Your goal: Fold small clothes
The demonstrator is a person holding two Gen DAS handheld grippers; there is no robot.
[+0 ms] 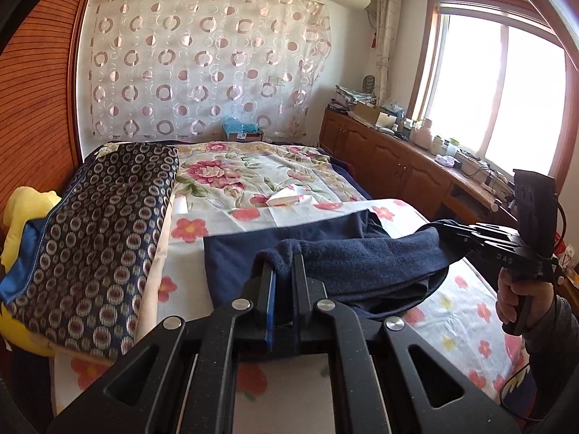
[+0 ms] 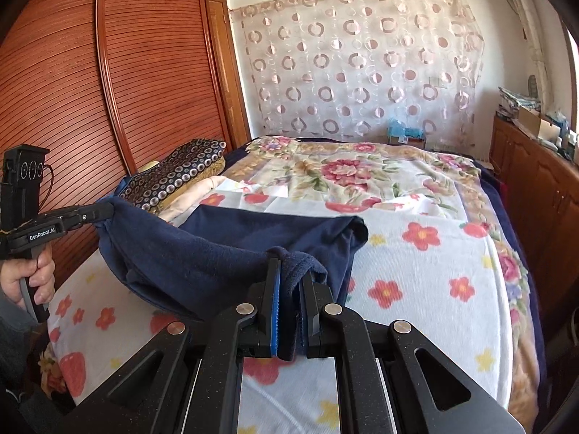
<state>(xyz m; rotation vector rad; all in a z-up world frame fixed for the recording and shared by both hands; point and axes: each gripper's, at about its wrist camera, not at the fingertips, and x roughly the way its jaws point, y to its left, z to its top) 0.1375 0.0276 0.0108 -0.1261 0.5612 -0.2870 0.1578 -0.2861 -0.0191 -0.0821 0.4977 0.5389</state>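
Navy garment lifted for folding

One edge of the navy fleece garment is gripped by left tongs and right tongs, kept taut above the bed for an even fold.

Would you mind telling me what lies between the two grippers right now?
A dark navy fleece garment spans from the left gripper to the right gripper, each shut on an edge, seen in both wrist views.

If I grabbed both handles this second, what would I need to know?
Left gripper: fingers shut on one corner of the navy garment.
Right gripper: shut on the other corner of the same edge.
The held edge is lifted and hangs between them; the far part lies on the floral bedspread.
Done: both corners gripped, edge raised.
Left: probably carry that edge over the flat part, lay it down, smooth, finish folding.
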